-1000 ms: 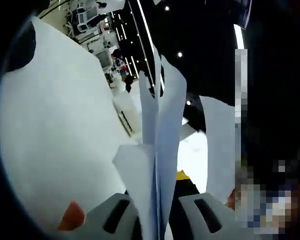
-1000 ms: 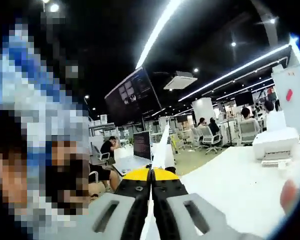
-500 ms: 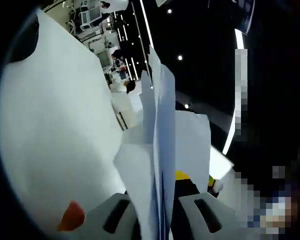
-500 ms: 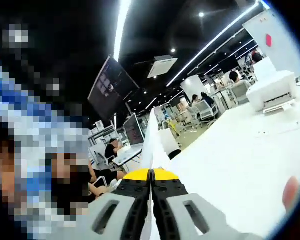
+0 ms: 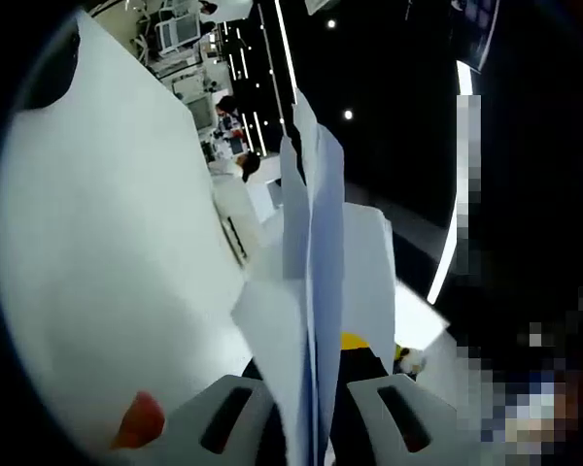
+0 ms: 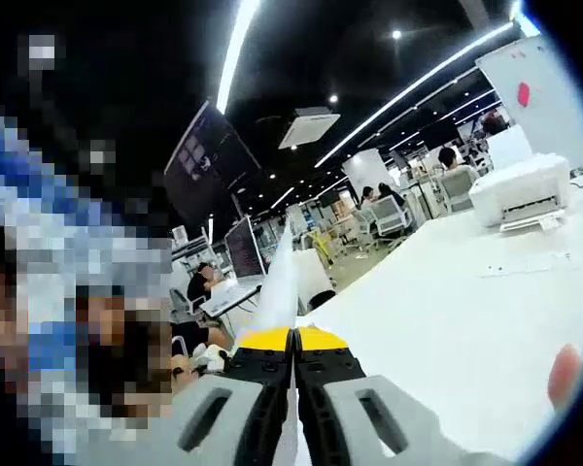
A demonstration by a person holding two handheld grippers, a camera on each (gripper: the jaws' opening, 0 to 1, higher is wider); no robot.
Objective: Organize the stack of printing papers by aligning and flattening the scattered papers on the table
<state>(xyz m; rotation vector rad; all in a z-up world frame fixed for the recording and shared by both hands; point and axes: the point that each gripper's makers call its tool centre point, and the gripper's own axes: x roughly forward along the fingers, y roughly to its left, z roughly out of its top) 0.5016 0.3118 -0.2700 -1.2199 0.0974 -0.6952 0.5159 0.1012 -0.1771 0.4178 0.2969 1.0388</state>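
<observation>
A bundle of white printing papers (image 5: 316,243) stands edge-on between the jaws of my left gripper (image 5: 316,388), which is shut on it. The sheets fan slightly at the top, and one wider sheet (image 5: 371,277) spreads out behind them to the right. Part of a yellow fingertip (image 5: 356,341) shows beside the bundle. In the right gripper view, my right gripper (image 6: 293,342) is shut on the thin edge of the papers (image 6: 279,286), its yellow-tipped jaws pressed together. Both grippers hold the papers up off the white table (image 6: 447,301).
The white table (image 5: 107,252) spreads to the left in the left gripper view. A white printer (image 6: 521,191) sits at the table's far end. Desks with a monitor (image 6: 239,254) and seated people (image 6: 206,282) lie beyond. A person stands close on the left.
Both views have tilted with the hands. In the left gripper view the fanned sheets have drawn closer together, and the separate sheet on the right now lies right behind the bundle.
</observation>
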